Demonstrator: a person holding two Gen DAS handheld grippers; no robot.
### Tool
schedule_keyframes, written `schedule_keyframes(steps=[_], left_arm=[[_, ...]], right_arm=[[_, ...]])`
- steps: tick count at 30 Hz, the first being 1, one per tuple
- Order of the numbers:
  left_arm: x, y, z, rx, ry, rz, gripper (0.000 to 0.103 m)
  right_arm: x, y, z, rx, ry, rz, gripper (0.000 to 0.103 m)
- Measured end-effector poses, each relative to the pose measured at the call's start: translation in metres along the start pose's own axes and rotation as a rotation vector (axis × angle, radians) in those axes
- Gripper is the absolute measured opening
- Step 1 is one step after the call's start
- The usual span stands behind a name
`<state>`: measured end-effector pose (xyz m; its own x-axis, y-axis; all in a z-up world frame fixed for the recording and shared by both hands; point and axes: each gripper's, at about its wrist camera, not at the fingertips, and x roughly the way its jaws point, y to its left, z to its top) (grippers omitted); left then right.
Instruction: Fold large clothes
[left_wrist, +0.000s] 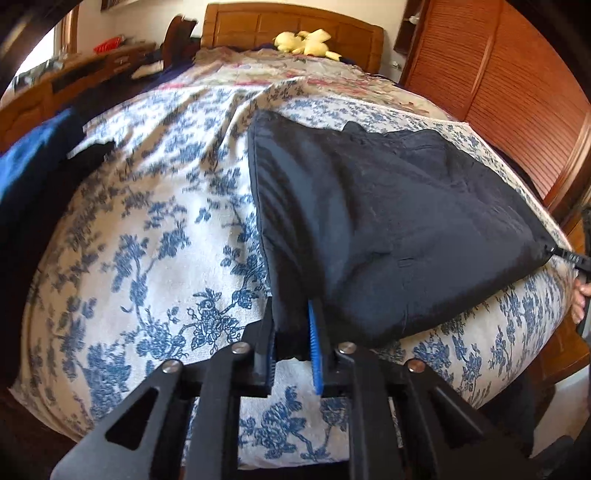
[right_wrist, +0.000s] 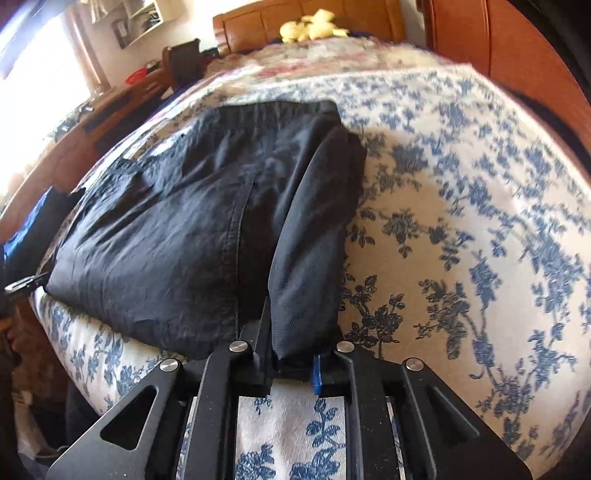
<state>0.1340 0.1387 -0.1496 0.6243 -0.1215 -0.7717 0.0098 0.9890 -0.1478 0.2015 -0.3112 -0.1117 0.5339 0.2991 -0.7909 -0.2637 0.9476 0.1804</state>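
Black, thin fabric makes up the one garment (left_wrist: 388, 221) in view, a pair of trousers lying partly folded on a bed. It is resting near the foot edge of the mattress, with a stitched seam running along its length in the right wrist view (right_wrist: 236, 229).

Two grippers are holding it, one at each near corner. The left gripper (left_wrist: 293, 332) is clamping its blue-ribbed pads on the garment's near left corner. The right gripper (right_wrist: 295, 354) is pinching the near right corner, where a rolled edge of cloth is rising between its fingers. From the left view, the tip of the right gripper is showing at the garment's far corner, with part of a hand (left_wrist: 581, 299) beside it.

One bedspread (left_wrist: 155, 229), cream with a blue floral print, is lying under the garment. Further up, one pink-flowered cover (left_wrist: 295, 70) is spreading toward one wooden headboard (left_wrist: 291, 26). One pale yellow soft toy (left_wrist: 306, 42) is sitting by the headboard. One slatted wooden wardrobe door (left_wrist: 517, 96) is standing to the right of the bed. One blue cloth (left_wrist: 33, 162) is lying at the left edge. No readable writing or brand is showing anywhere.
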Motion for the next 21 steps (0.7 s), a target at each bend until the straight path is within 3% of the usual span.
schedule_keyframes(steps=[7, 15, 21], left_arm=[[-0.040, -0.018, -0.004, 0.024, -0.064, 0.000, 0.010], [-0.078, -0.045, -0.037, 0.062, -0.103, -0.030, 0.010], [-0.079, -0.067, -0.055, 0.119, -0.109, 0.046, 0.010]], right_arm=[[-0.041, -0.002, -0.019, 0.001, -0.093, 0.041, 0.008], [-0.099, -0.011, -0.058, 0.009, -0.163, 0.083, 0.008], [-0.112, -0.020, -0.078, -0.010, -0.141, 0.068, 0.009]])
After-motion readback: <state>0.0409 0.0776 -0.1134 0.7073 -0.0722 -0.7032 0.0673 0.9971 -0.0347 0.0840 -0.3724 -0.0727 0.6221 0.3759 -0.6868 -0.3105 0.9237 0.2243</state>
